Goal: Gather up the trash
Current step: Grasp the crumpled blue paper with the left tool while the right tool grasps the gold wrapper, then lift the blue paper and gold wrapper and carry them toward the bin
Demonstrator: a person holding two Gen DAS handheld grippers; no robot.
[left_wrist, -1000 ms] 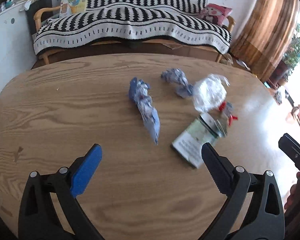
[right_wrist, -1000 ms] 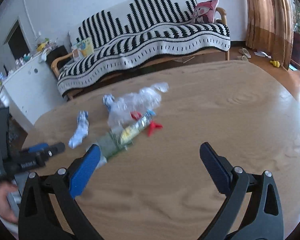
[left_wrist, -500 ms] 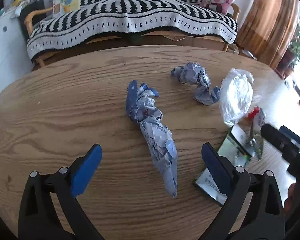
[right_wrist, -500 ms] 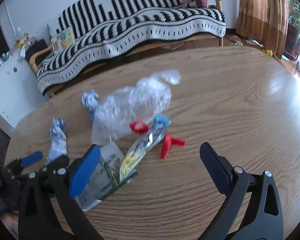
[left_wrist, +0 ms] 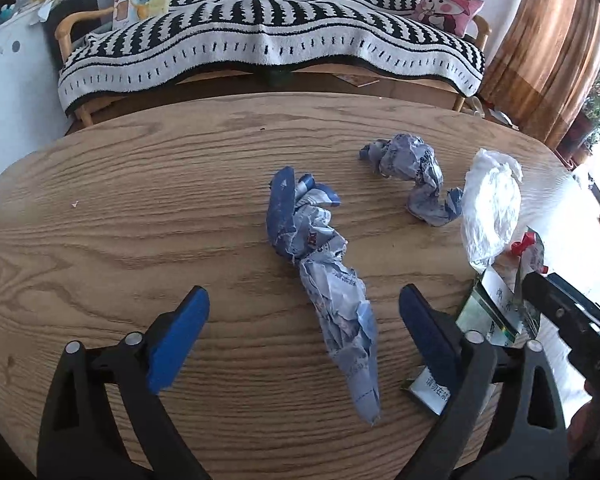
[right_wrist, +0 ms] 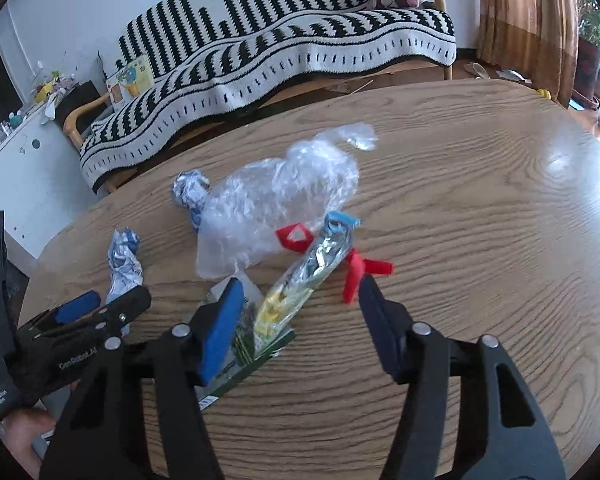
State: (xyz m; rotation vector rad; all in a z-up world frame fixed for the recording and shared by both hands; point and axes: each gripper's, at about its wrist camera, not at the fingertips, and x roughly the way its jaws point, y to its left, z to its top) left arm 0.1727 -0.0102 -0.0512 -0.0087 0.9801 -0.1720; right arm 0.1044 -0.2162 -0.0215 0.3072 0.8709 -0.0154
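Trash lies on the table (left_wrist: 100,208): left gripper (left_wrist: 304,316), jaws just narrowing yet open, straddles the crumpled paper (left_wrist: 332,280); right gripper (right_wrist: 300,312), likewise unclamped, straddles the foil wrapper (right_wrist: 316,268), which may slip, seemingly overlapping a carton.

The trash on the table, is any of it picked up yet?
Not yet. All of it lies on the table. The left gripper has been closing around the long crumpled paper, the right gripper around the shiny wrapper. The second paper wad and clear bag wait.
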